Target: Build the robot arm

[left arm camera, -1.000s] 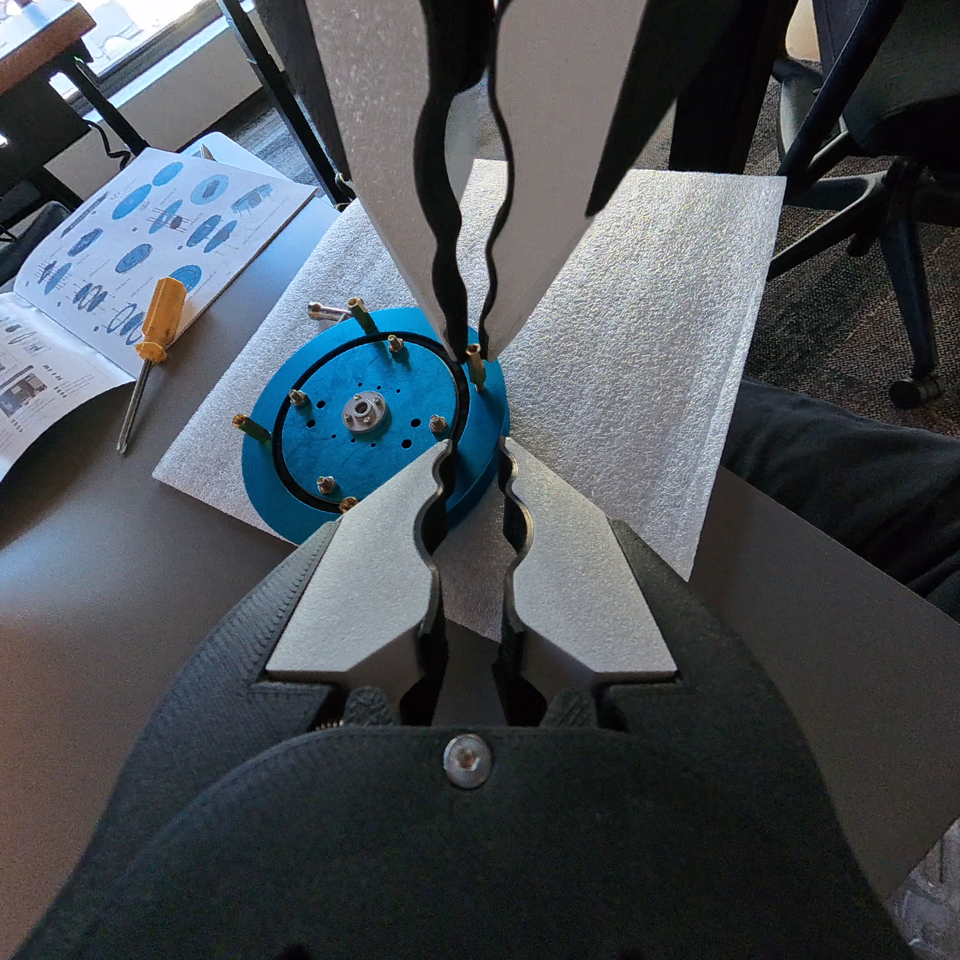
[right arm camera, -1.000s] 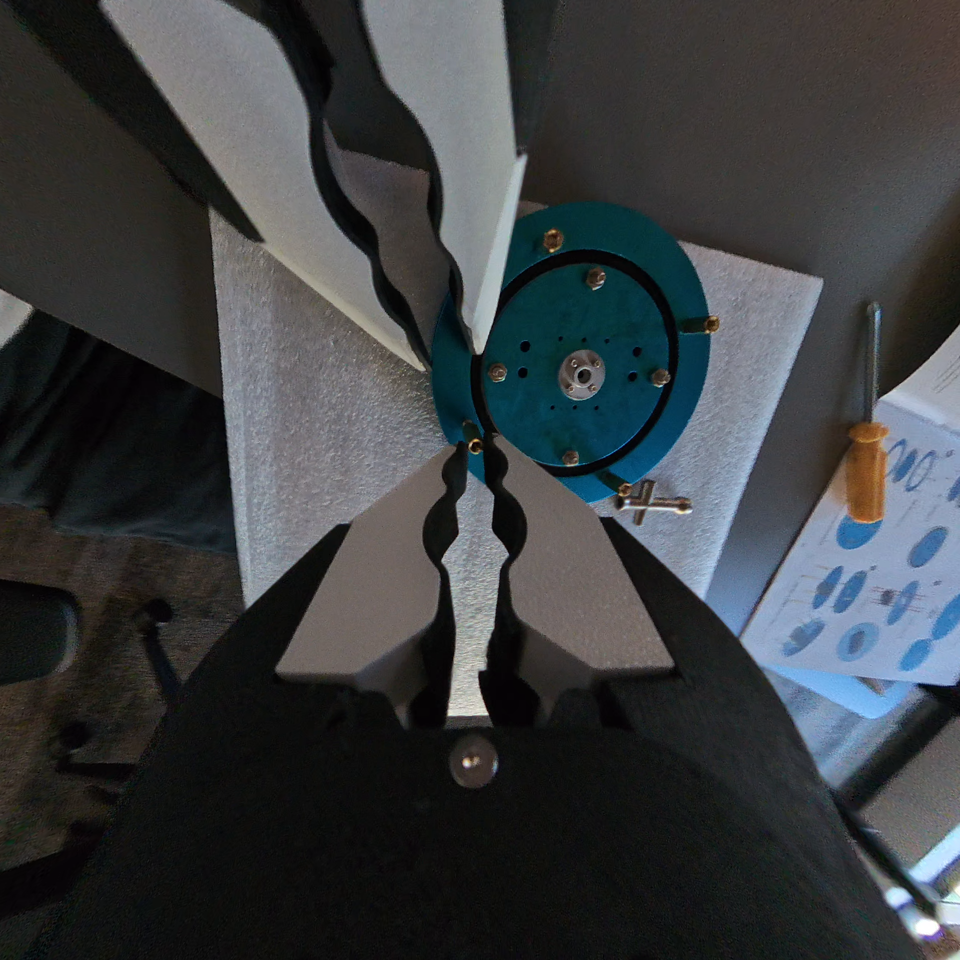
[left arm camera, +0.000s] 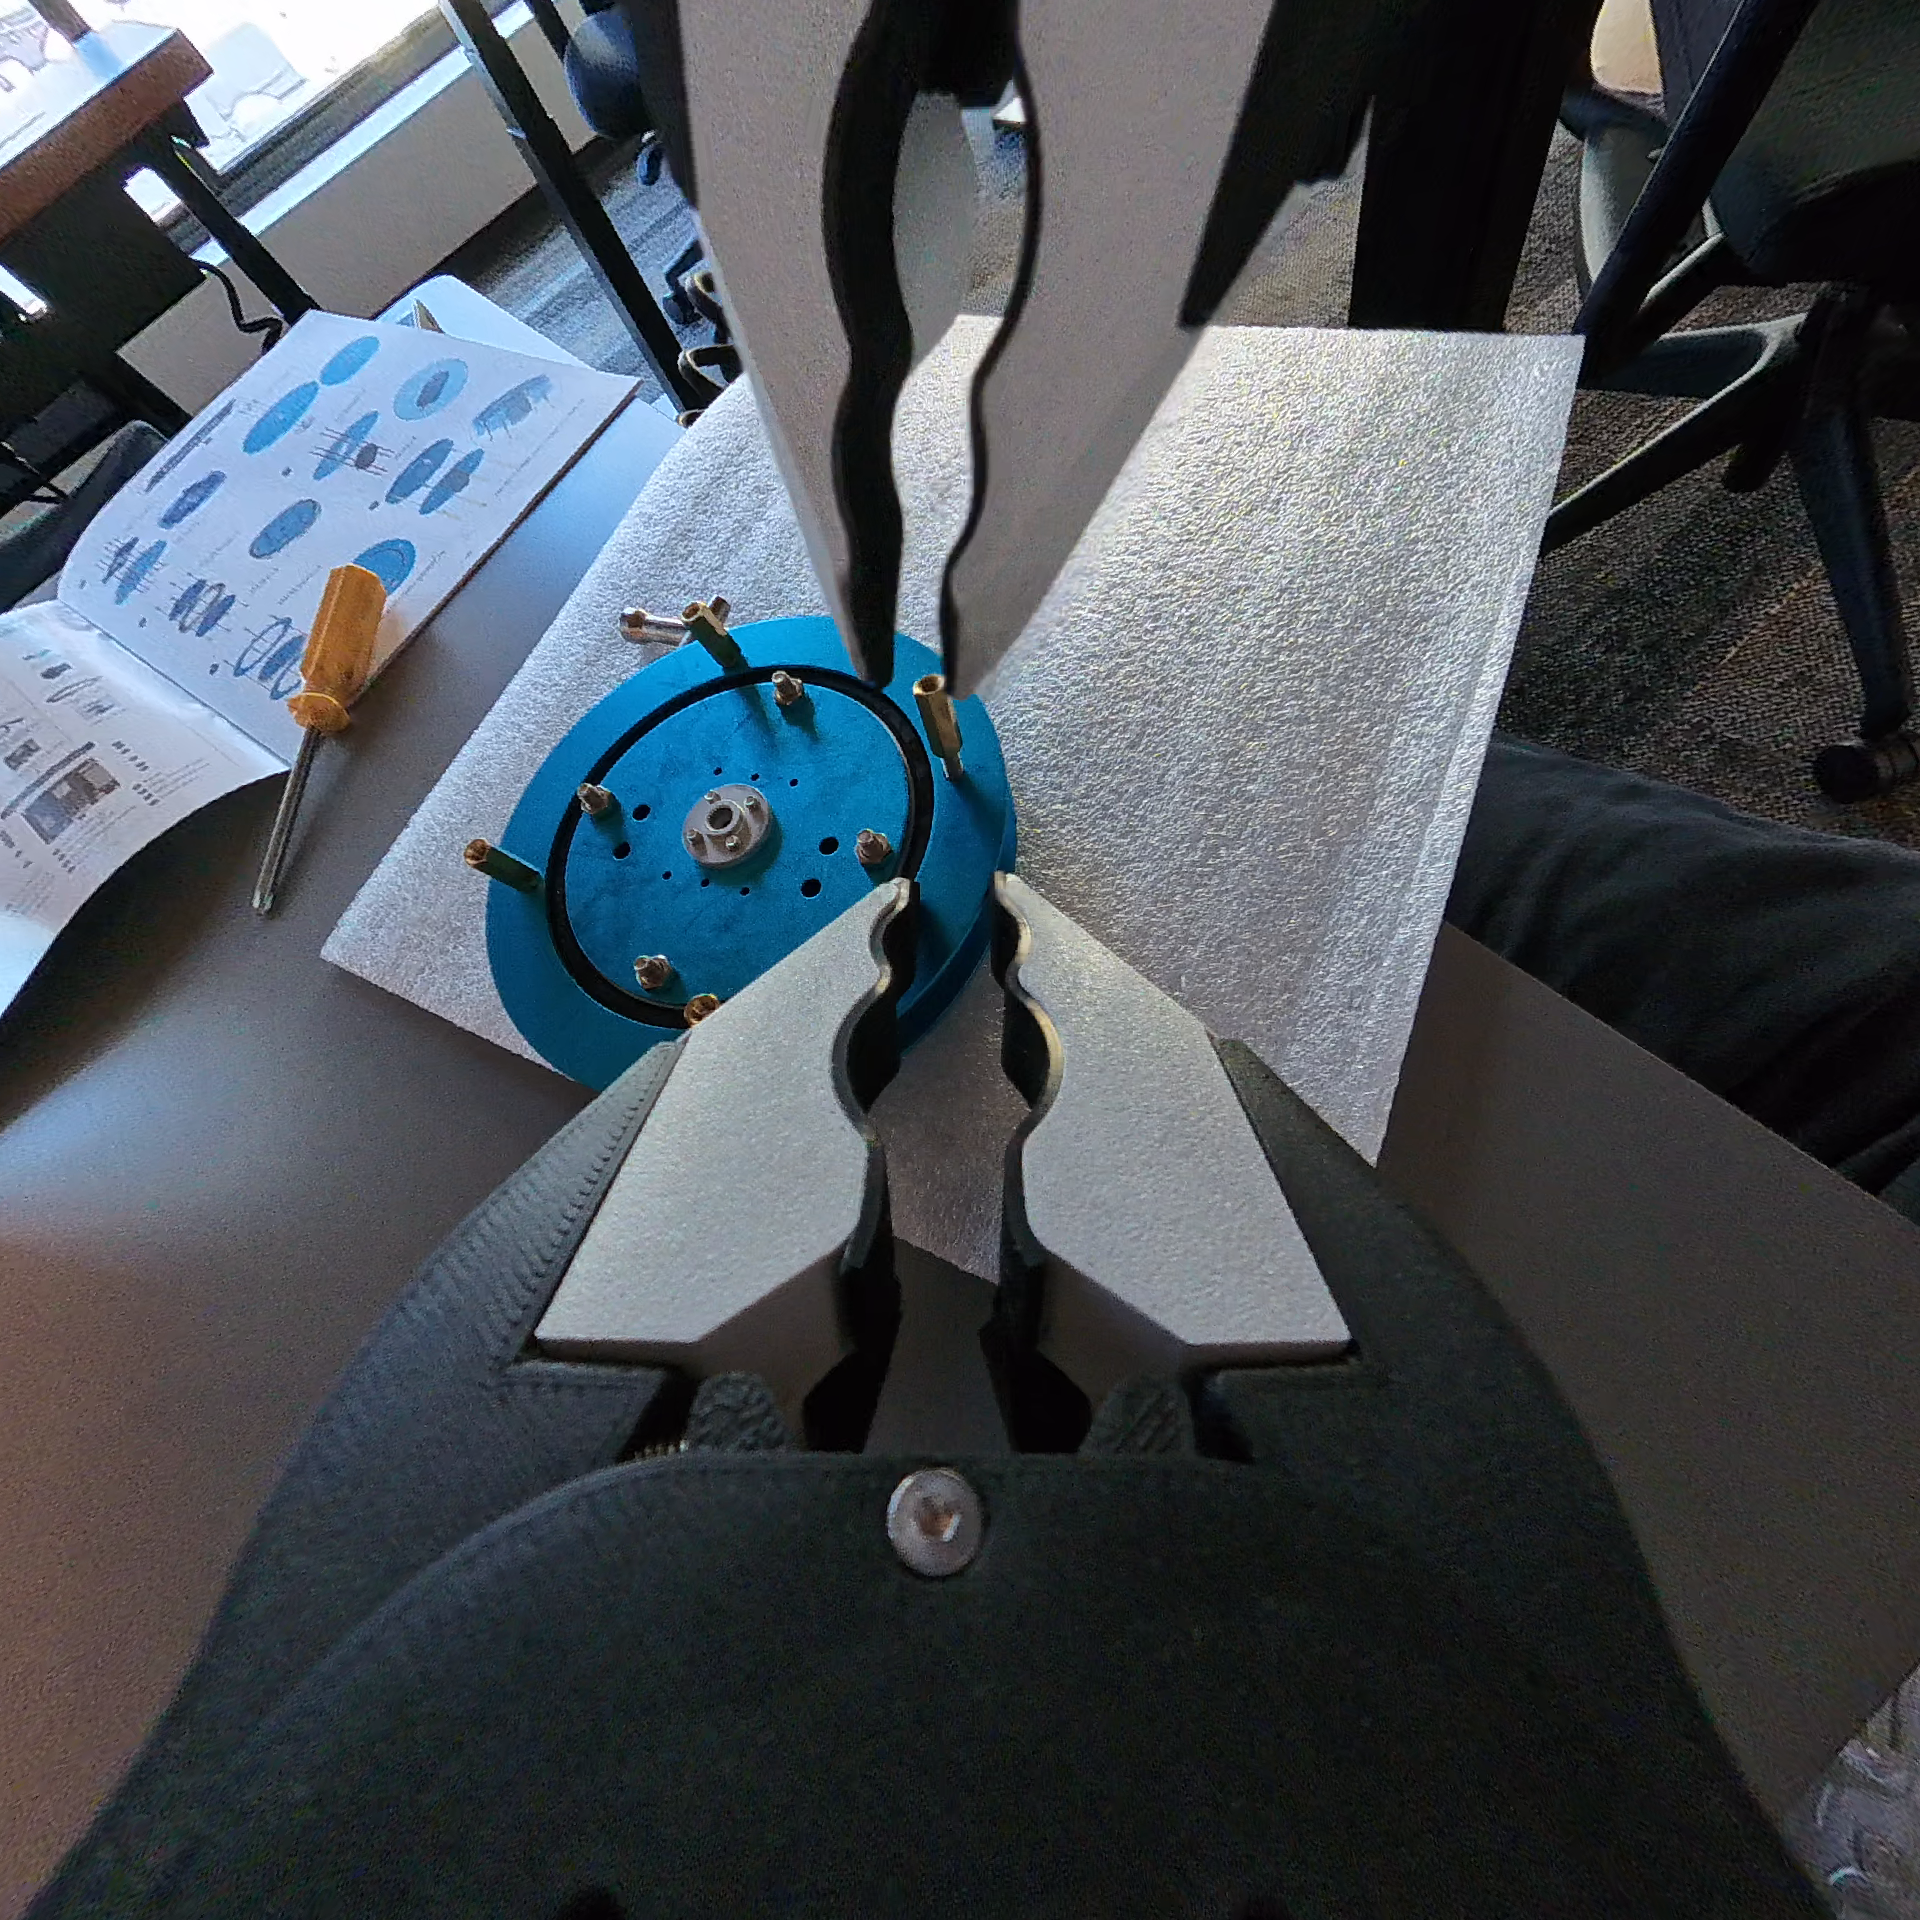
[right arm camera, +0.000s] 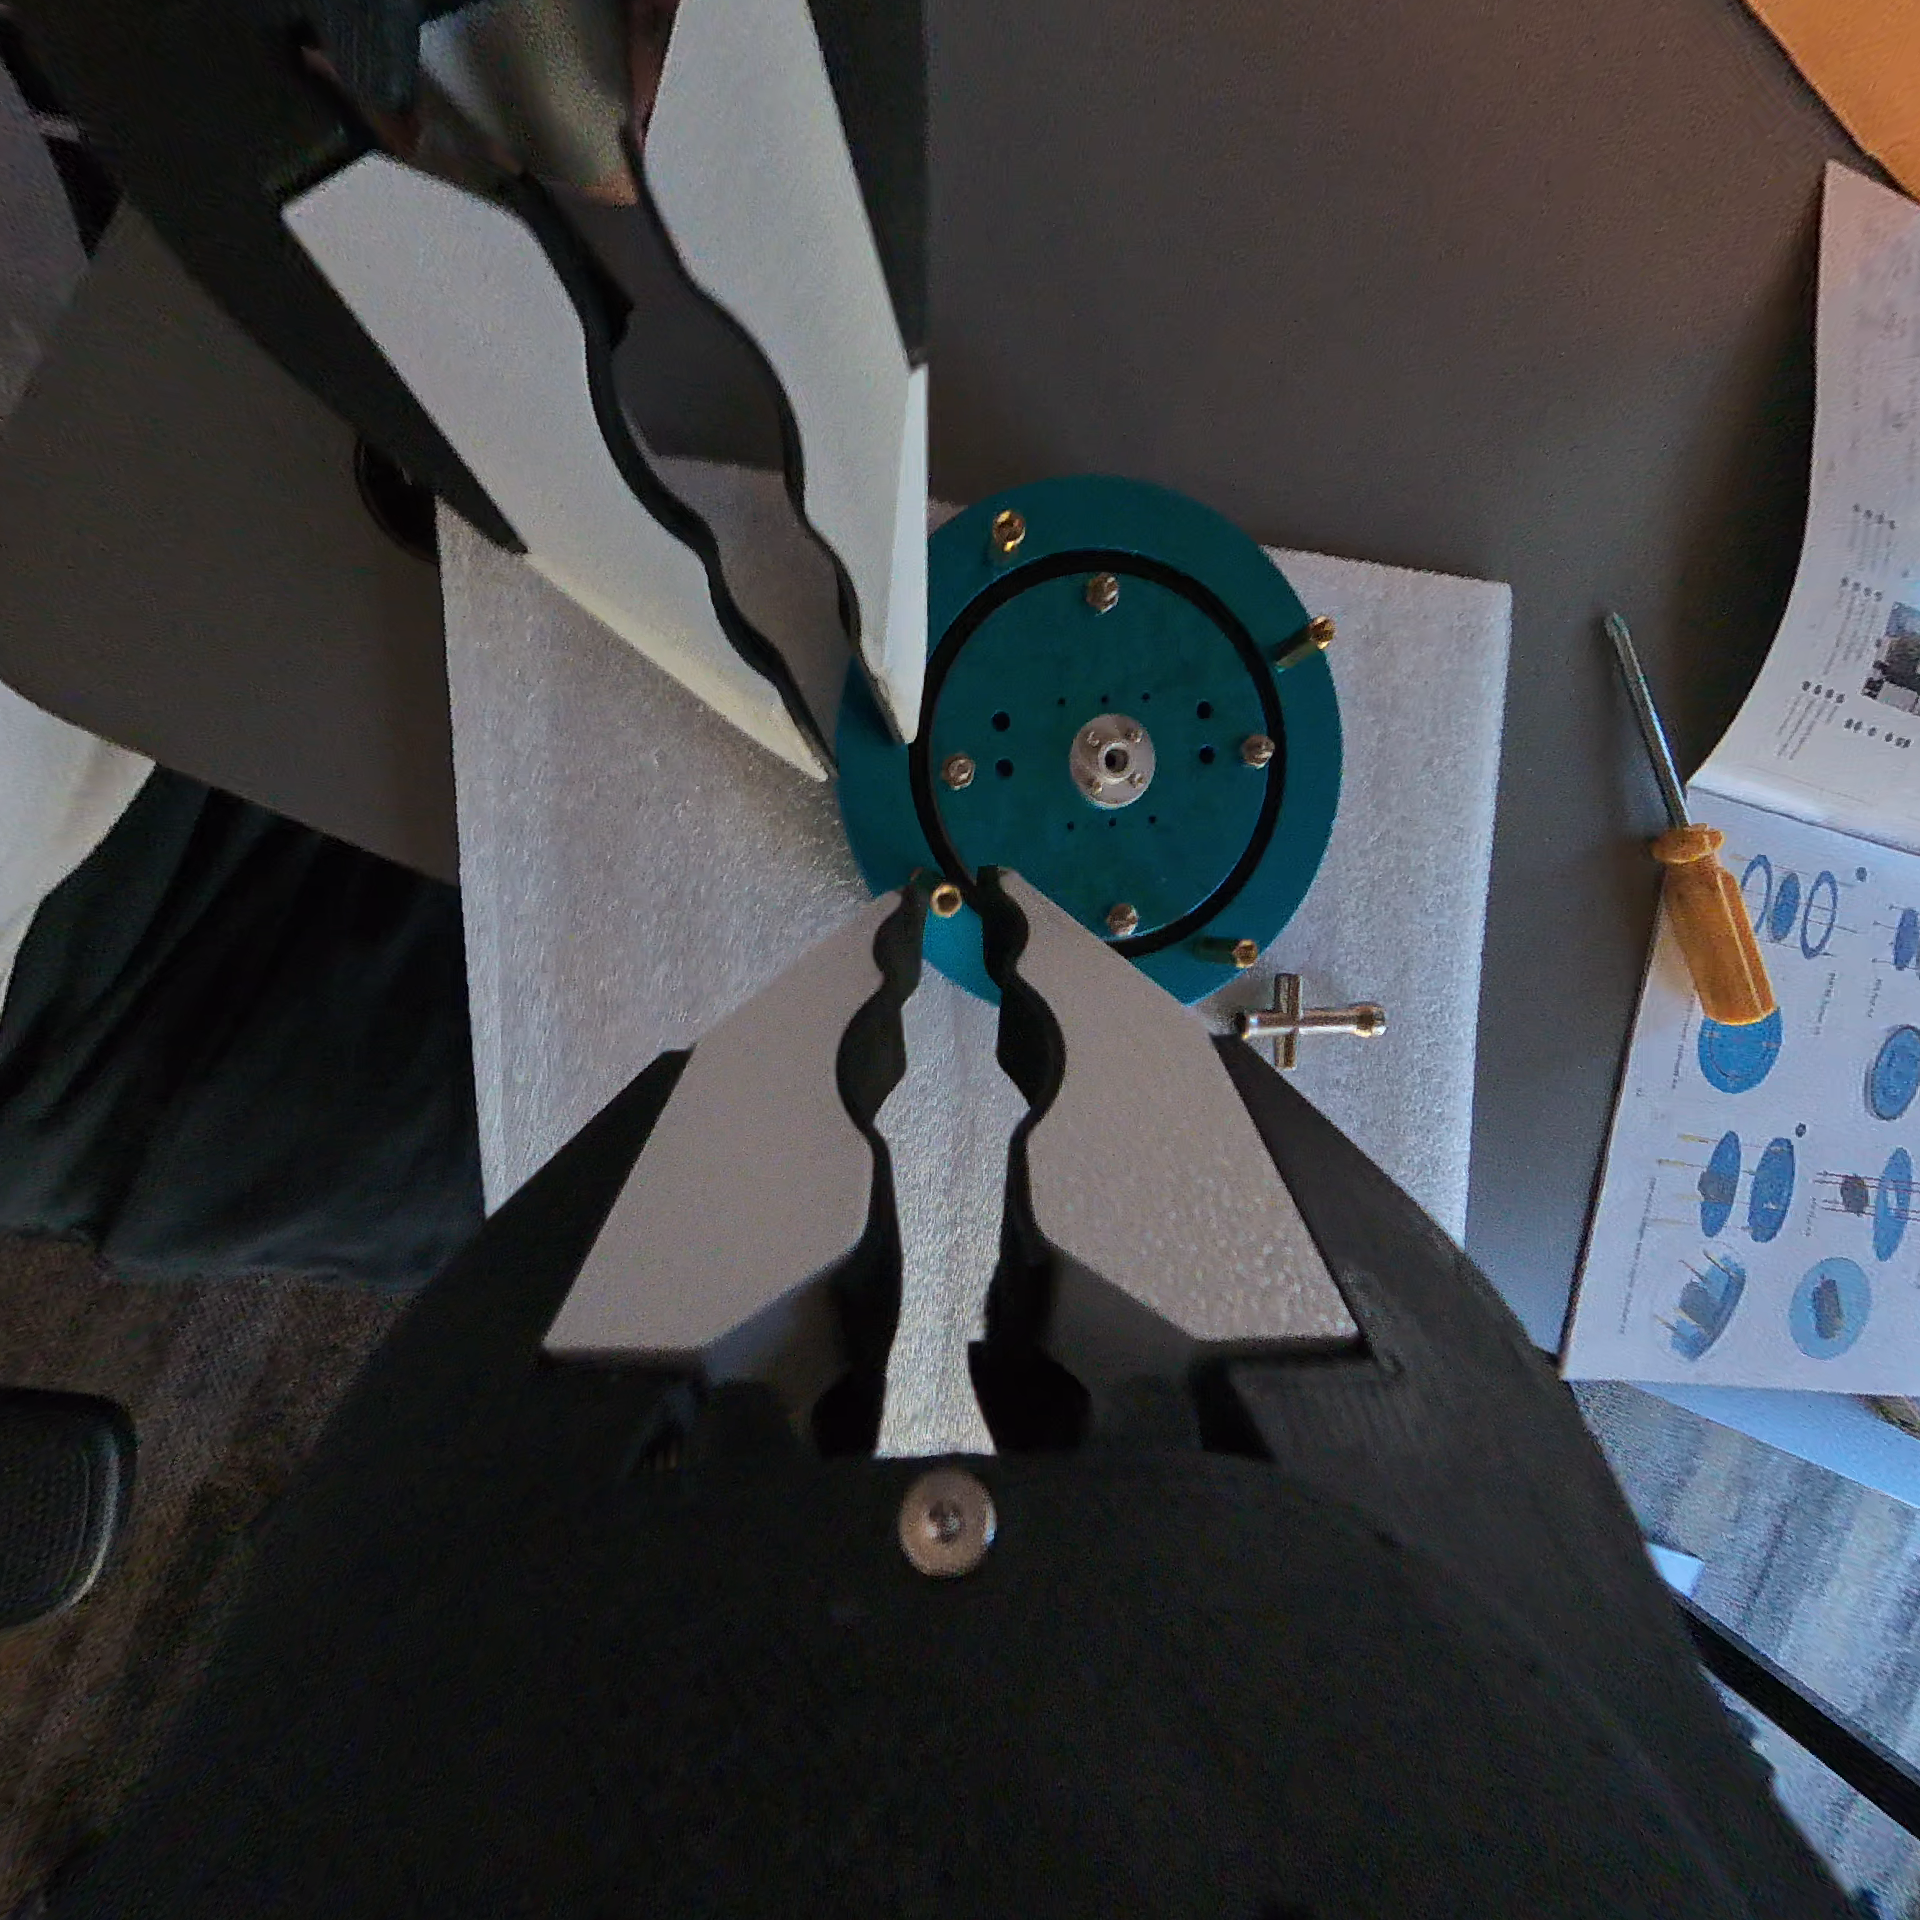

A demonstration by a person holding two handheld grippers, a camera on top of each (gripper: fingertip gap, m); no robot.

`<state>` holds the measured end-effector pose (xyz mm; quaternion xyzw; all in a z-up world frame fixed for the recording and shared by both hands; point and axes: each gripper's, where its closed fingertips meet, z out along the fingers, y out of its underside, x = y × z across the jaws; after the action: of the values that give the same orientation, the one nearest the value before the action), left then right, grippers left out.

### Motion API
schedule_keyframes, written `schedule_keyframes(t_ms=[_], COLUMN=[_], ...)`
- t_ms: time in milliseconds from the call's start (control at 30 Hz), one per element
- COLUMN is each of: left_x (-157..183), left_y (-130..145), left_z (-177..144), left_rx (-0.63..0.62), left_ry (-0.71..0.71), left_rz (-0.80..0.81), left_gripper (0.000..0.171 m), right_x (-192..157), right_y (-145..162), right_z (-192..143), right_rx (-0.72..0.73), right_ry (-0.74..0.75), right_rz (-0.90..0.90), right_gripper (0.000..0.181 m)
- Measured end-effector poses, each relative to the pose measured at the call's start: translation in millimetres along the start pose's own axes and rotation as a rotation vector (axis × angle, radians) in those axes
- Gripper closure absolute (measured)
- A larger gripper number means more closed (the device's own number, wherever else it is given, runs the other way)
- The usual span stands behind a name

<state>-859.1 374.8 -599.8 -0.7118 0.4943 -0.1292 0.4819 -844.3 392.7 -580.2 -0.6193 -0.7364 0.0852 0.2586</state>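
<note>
A round blue disc with a black ring and a silver hub lies on a white foam sheet. Several brass standoffs and nuts stand on it. My left gripper is open and straddles the disc's near rim, one fingertip over the disc and one outside it. My right gripper is open, its tips on either side of an upright brass standoff at the disc rim. In the left wrist view the right gripper comes down from the top beside that standoff. The left gripper also shows in the right wrist view.
A yellow-handled screwdriver and an open booklet lie left of the foam on the grey table. A small metal cross-shaped wrench lies on the foam by the disc. An office chair and a person's dark-clad leg are beyond the table edge. Both grippers' tips are close together, under 4 cm apart.
My right gripper's fingers have spread apart around the brass standoff and the gripper has drawn back a little. My left gripper and the disc have not moved.
</note>
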Motion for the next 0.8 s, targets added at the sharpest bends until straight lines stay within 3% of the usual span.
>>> schedule_keyframes(t_ms=[333, 500, 667, 800], left_x=[0.6, 1.0, 0.7, 1.5], left_y=[0.1, 0.3, 0.0, 0.6], left_z=[0.1, 0.0, -0.2, 0.6], left_rx=[0.0, -0.001, 0.002, -0.004], left_ry=[0.007, 0.008, 0.009, 0.005], left_rz=[-0.002, 0.0, -0.004, 0.009], left_gripper=[0.161, 0.161, 0.162, 0.162], right_x=[-5.8, -5.4, -6.3, -7.4], right_y=[5.8, 6.8, 8.1, 11.9], right_z=[6.5, 7.7, 10.0, 9.5], right_rx=[-0.062, -0.064, -0.094, -0.17], right_ry=[-0.059, -0.08, -0.119, -0.04], right_rz=[0.014, 0.083, 0.395, 0.711], right_gripper=[0.168, 0.176, 0.176, 0.176])
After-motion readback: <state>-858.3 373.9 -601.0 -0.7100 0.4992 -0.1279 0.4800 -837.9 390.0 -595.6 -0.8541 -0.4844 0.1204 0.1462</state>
